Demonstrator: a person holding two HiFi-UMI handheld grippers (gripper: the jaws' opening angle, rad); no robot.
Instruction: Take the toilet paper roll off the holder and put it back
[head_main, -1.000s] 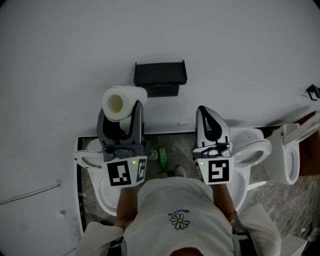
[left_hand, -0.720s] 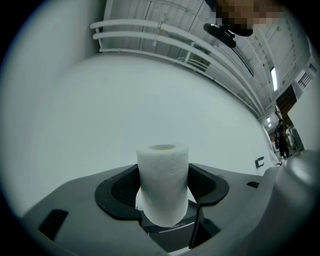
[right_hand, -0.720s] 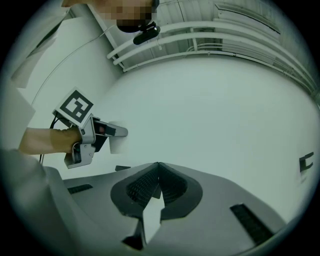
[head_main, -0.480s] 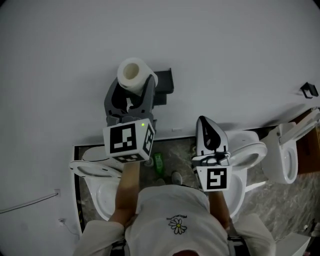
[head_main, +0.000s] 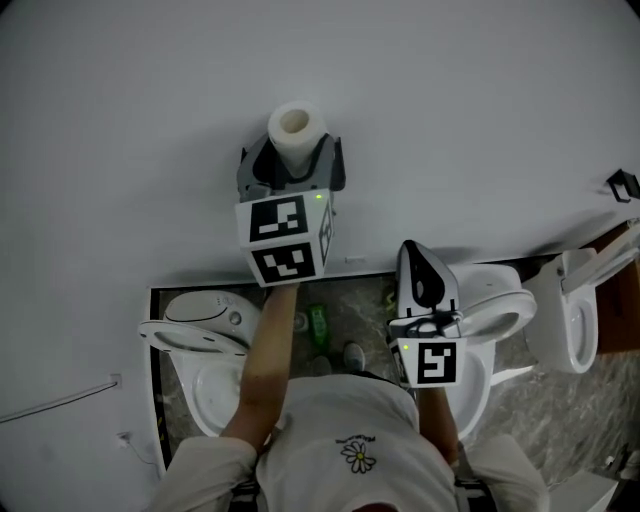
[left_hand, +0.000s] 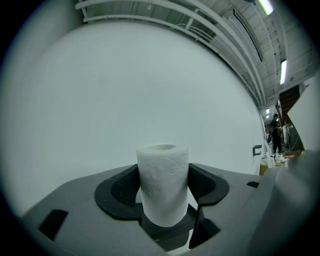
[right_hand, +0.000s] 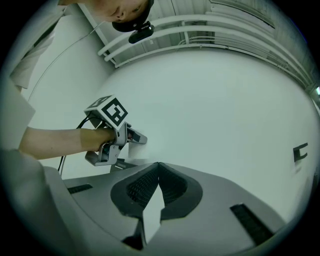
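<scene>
Toilet paper roll (head_main: 297, 132) stands upright, its hollow core up, pinched between the two jaws of the left claw (head_main: 295, 152), high in front of the white wall (head_main: 450, 90) and touching nothing else that I can see. This wall fills the upper part of the head view. Below it is a strip of stone-patterned floor (head_main: 345, 295) with white toilets (head_main: 205, 335) standing side by side, and a green bottle (head_main: 318, 322) stands on the floor between two of them. The person, in a white shirt (head_main: 345, 440), stretches the left arm (head_main: 262, 365) far forward toward the wall, so the left claw points about level. The right arm is kept bent and close to the body, and the right claw (head_main: 415, 250) is lower and nearer, well apart from the left one, with its tip lifted a little. In the left gripper view the jaws are spread wide and their ribbed pads (left_hand: 125, 187) press on both sides of the roll. In the right gripper view the jaws of the right claw are pressed together at the tips and nothing is between them. A dark edge of the holder (head_main: 338, 165) shows just behind the left claw; the rest is hidden. A small black hook (head_main: 622, 185) sits on the wall far to the right.
</scene>
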